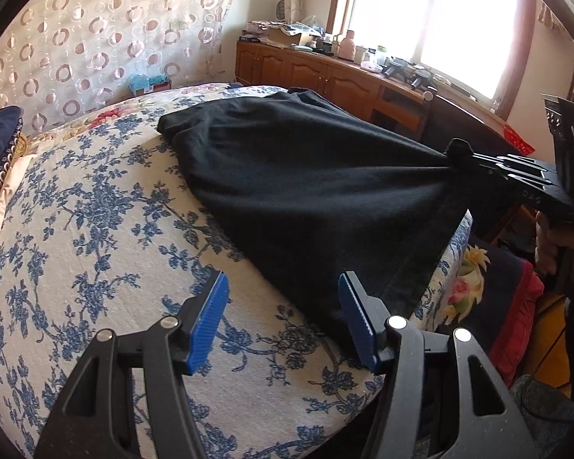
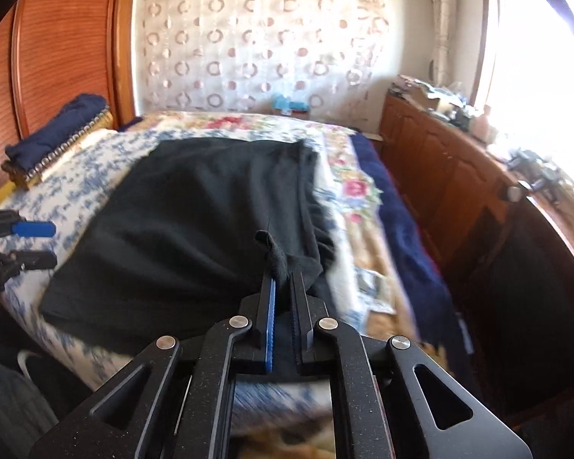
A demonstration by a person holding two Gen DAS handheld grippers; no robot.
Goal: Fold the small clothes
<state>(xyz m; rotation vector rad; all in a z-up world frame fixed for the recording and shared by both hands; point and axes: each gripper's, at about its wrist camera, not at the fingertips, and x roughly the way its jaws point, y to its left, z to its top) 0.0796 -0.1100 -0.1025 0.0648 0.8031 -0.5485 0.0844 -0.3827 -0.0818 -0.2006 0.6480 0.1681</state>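
One corner of the black garment [image 1: 306,191] is pinched in right gripper [image 2: 283,267] jaws; left gripper [image 1: 283,317] jaws wide, empty, near hem corner just right of them.

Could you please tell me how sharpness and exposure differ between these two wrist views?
Left wrist view: sharp on the black fabric garment, though the window is blown out white. Right wrist view: motion blur smears the blue floral bedspread; its window glares too.

Left gripper [image 1: 283,319] agape, right gripper [image 2: 282,279] clamped.
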